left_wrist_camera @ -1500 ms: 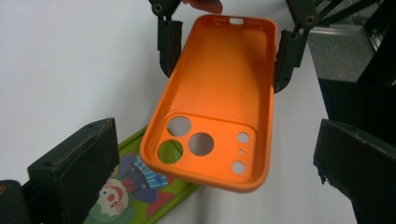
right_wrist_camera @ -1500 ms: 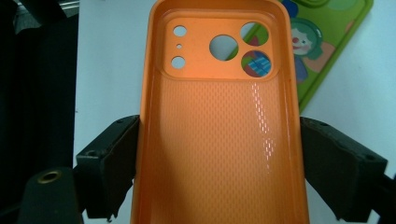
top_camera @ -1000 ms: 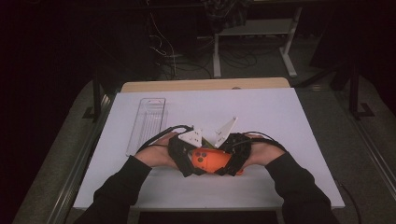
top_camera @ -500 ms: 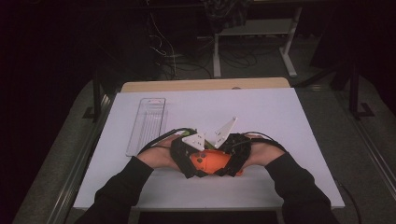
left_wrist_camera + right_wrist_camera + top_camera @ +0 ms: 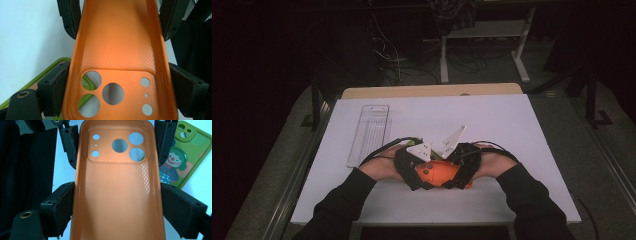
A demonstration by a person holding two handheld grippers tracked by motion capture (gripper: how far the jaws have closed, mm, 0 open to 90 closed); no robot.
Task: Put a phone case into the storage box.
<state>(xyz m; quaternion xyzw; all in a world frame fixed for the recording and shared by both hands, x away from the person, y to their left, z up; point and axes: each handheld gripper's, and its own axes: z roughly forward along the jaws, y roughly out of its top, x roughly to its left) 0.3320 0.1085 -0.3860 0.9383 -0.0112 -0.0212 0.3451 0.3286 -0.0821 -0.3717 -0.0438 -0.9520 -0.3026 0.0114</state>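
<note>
An orange soft-plastic phone case with round camera cut-outs (image 5: 443, 175) is held between the two grippers just above the near middle of the white table top (image 5: 522, 130), its hollow inner side open and with nothing in it. The left gripper (image 5: 117, 82) has its black jaws clamped on the long edges of the case at the camera-hole end, one pad pressed to each side wall. The right gripper (image 5: 117, 205) has its jaws closed on the same two long edges at the other end, so that in its own view the cut-outs lie far up the case. In the high view the two grippers meet head to head over the case, their grey three-cornered plates tilted upward. A green phone case printed with a clown figure (image 5: 181, 157) lies flat on the table just beside and partly under the orange one; its green rim shows through the camera holes in the left gripper view. A clear plastic oblong tray with a ribbed floor (image 5: 370, 134) sits well apart to the left, and appears to hold nothing.
</note>
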